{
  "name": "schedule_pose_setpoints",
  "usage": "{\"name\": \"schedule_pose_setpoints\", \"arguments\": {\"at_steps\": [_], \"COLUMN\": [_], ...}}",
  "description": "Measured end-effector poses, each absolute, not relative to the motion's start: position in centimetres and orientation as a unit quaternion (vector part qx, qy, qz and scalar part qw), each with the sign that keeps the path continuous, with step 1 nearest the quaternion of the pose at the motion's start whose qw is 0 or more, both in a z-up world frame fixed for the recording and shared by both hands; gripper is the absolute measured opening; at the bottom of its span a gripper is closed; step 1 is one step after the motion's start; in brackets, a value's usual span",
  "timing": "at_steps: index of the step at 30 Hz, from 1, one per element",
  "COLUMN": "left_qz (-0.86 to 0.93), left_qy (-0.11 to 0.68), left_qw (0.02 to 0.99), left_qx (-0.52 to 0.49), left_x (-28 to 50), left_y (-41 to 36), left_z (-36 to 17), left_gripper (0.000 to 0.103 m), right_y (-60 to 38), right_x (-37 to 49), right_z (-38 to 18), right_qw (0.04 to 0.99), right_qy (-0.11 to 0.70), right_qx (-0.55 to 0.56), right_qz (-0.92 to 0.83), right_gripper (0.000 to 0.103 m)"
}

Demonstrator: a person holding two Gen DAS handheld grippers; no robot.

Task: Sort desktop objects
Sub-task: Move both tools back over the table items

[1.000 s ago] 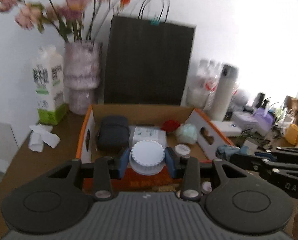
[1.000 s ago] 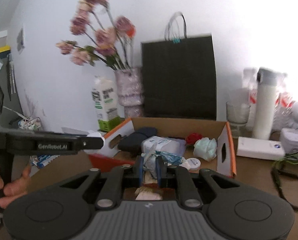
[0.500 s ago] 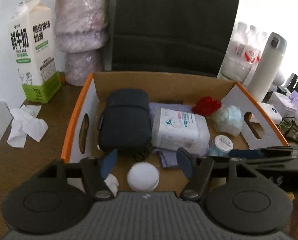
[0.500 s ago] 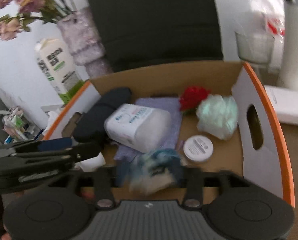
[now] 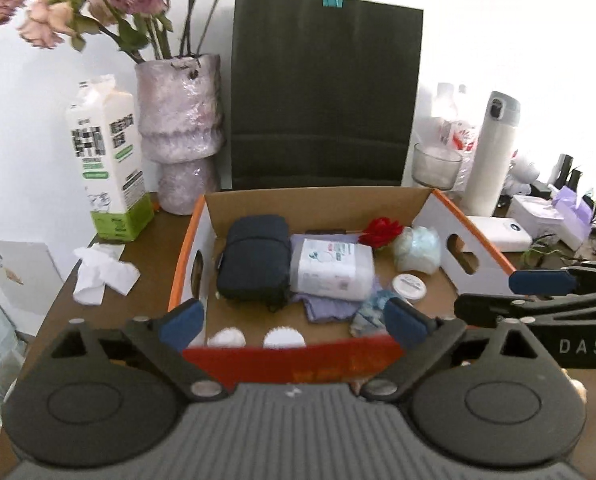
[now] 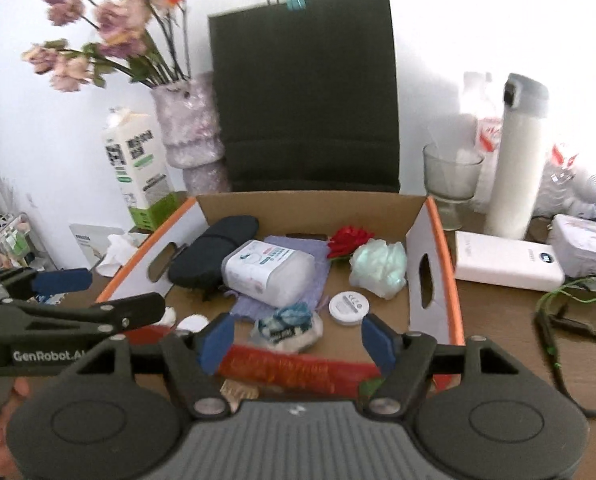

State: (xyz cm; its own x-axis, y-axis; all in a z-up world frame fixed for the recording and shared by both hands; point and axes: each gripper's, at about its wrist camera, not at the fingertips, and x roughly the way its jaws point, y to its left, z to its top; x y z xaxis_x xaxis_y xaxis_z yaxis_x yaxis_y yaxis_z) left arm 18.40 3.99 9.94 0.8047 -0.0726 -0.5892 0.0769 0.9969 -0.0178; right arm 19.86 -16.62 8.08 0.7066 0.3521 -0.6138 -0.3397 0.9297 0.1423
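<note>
An orange-edged cardboard box [image 5: 434,204] [image 6: 438,236] sits on the brown desk and holds a dark pouch [image 5: 253,258], a white wipes pack [image 5: 332,268], a red flower [image 5: 380,231], a pale green puff [image 5: 416,250] and a small round tin [image 5: 408,286]. Two white scalloped lids [image 5: 283,338] lie at its near wall. A blue-and-white bundle [image 6: 287,324] lies in the box front. My left gripper [image 5: 293,322] is open and empty above the box's near edge. My right gripper [image 6: 295,338] is open and empty, just behind the bundle.
A black paper bag [image 5: 326,92], a vase of dried flowers [image 5: 179,128] and a milk carton [image 5: 105,156] stand behind the box. A white flask [image 6: 518,152], a glass [image 6: 450,176], a white power bank [image 6: 506,260] and cables [image 6: 566,320] are on the right. Crumpled tissue [image 5: 101,272] lies left.
My left gripper let go of the white scalloped lid into the box. My right gripper released the blue-and-white bundle into the box. Both opened wide and drew back toward the near edge.
</note>
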Motion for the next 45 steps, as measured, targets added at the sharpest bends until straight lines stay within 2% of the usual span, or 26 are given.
{"name": "schedule_pose_setpoints", "arguments": {"at_steps": [5, 8, 11, 15, 18, 24, 30, 45], "left_qz": [-0.034, -0.029, -0.017, -0.027, -0.02, -0.003, -0.006, 0.002], "left_qy": [0.301, 0.279, 0.264, 0.247, 0.263, 0.262, 0.258, 0.275], "left_qw": [0.953, 0.96, 0.964, 0.968, 0.963, 0.963, 0.966, 0.961], "left_qx": [-0.007, -0.007, -0.015, -0.041, -0.055, -0.057, 0.002, 0.006], "left_x": [13.0, 8.8, 5.1, -0.1, -2.9, -7.5, -9.4, -8.4], "left_y": [3.5, 3.2, 3.1, 3.0, 2.9, 2.3, 0.6, 0.8], "left_z": [10.3, 10.2, 9.6, 7.6, 5.1, 1.9, 1.1, 0.5], "left_gripper": [0.102, 0.103, 0.103, 0.103, 0.103, 0.103, 0.103, 0.103], "right_y": [-18.0, -18.9, -19.8, -20.8, -21.5, -23.3, -23.7, -23.9], "right_x": [14.3, 9.9, 6.2, 1.5, -1.8, -7.0, -8.9, -8.7], "right_z": [8.8, 8.5, 7.5, 5.3, 3.1, 0.0, -1.3, -2.1], "right_qw": [0.936, 0.947, 0.952, 0.953, 0.951, 0.951, 0.951, 0.949], "right_qy": [0.305, 0.265, 0.242, 0.243, 0.249, 0.254, 0.249, 0.267], "right_qx": [-0.018, -0.039, -0.051, -0.065, -0.08, -0.055, -0.048, -0.033], "right_qz": [0.176, 0.176, 0.178, 0.167, 0.163, 0.171, 0.176, 0.167], "right_gripper": [0.071, 0.081, 0.083, 0.085, 0.085, 0.087, 0.089, 0.091]}}
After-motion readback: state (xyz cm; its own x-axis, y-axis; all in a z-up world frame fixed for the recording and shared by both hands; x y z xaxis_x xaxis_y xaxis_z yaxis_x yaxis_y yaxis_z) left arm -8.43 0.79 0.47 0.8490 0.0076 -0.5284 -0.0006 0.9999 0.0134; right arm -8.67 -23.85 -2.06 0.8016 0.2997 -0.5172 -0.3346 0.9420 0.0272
